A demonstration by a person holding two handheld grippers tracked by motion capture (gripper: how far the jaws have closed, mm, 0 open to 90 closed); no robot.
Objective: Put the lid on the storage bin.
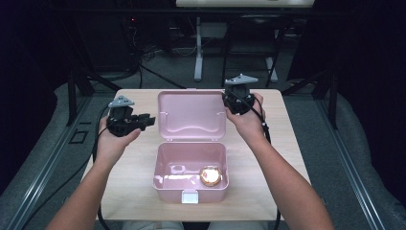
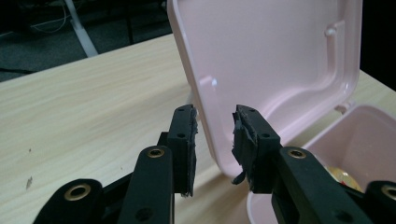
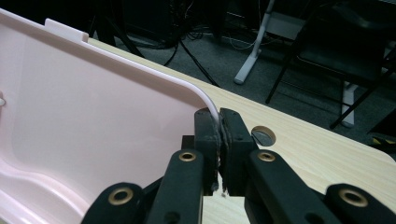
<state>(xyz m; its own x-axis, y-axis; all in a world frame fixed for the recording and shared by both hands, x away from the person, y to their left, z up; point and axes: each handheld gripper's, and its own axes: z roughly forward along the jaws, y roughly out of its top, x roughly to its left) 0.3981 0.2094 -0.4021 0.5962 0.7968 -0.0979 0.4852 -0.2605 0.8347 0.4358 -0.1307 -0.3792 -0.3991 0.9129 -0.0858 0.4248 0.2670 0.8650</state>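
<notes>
A pink plastic box [image 1: 159, 168] stands open on the wooden table, its lid [image 1: 191, 115] raised upright behind it. A round golden object [image 1: 210, 175] lies in the box's right front corner and also shows as the golden object [image 2: 343, 177] in the left gripper view. My right gripper [image 1: 227, 99] is shut on the lid's upper right corner; the right gripper [image 3: 219, 119] has the lid's [image 3: 84, 107] rim pinched between its pads. My left gripper [image 1: 149, 120] stands open just left of the lid. The left gripper [image 2: 215, 126] frames the lid's [image 2: 266, 51] edge without pressing on it.
The box has a white latch [image 1: 190, 196] at its front. The table [image 1: 129, 167] is bare wood to the left and right of the box, with a round hole [image 3: 263, 135] near its far right edge. Desk legs and cables stand on the floor beyond.
</notes>
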